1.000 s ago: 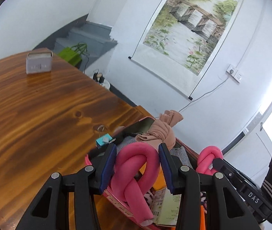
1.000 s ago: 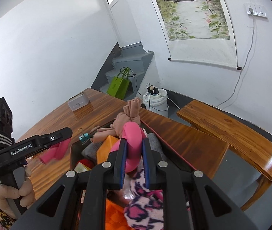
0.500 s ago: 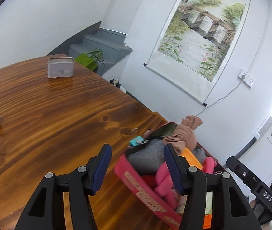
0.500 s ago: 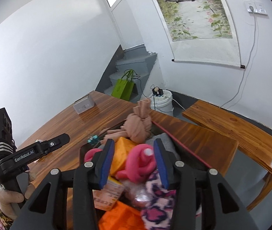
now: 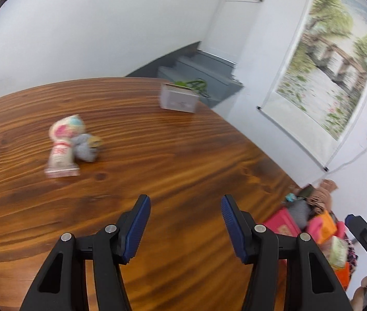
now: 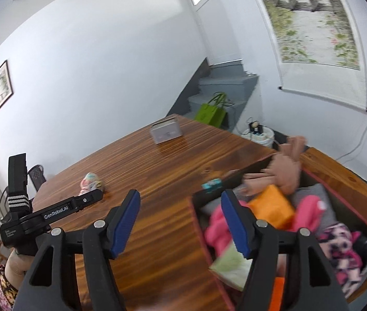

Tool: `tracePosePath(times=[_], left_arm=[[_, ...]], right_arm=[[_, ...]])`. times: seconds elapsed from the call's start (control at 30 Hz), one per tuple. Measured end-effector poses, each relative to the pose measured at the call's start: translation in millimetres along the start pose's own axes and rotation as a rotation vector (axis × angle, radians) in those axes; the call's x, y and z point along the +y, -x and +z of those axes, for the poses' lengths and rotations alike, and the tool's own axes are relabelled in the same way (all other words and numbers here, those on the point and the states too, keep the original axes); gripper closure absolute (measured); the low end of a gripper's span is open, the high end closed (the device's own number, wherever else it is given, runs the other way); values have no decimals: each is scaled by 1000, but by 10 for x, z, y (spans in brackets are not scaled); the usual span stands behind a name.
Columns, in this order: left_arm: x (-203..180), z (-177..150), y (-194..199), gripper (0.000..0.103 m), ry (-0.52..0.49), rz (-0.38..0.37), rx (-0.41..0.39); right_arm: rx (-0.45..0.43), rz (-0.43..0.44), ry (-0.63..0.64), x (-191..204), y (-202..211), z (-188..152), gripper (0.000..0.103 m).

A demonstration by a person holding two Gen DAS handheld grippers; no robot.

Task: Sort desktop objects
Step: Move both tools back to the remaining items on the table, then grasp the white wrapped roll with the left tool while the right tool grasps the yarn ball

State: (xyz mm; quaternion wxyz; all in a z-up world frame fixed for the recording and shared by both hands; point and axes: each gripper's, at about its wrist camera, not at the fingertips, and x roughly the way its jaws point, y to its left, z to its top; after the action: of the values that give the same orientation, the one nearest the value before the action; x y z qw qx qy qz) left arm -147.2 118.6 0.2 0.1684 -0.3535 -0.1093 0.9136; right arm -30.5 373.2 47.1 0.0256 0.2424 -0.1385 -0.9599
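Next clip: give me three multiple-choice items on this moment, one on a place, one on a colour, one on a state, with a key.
1. Where does the small pastel toy lie?
A. in the box
B. on the bare wooden table
C. between gripper fingers

2. What colour are the gripper pads?
A. blue
B. red
C. white

3. How is the left gripper?
A. shut on a sock
B. shut on nothing
C. open

Key: B, it rests on the wood far from the red box; A, blue ribbed pads show in both views; C, the fingers stand apart over bare wood.
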Motion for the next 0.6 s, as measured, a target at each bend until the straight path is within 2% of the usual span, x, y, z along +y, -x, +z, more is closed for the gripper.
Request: tracePosePath(times=[0.17,0.33,0.43,0.6], left_arm=[[653,42,44,44,99,116,-30],[1094,148,-95,44,146,209,-35],[1264,240,-239,44,159,239,-23],[1450,364,-502,44,175,225,23]], right_arm=[[55,64,45,402,-325,-54,28],[93,97,51,657,-643,-124,27],[115,99,39,719,-851,-186,27],[152,83,45,730,-1121,-295,27]])
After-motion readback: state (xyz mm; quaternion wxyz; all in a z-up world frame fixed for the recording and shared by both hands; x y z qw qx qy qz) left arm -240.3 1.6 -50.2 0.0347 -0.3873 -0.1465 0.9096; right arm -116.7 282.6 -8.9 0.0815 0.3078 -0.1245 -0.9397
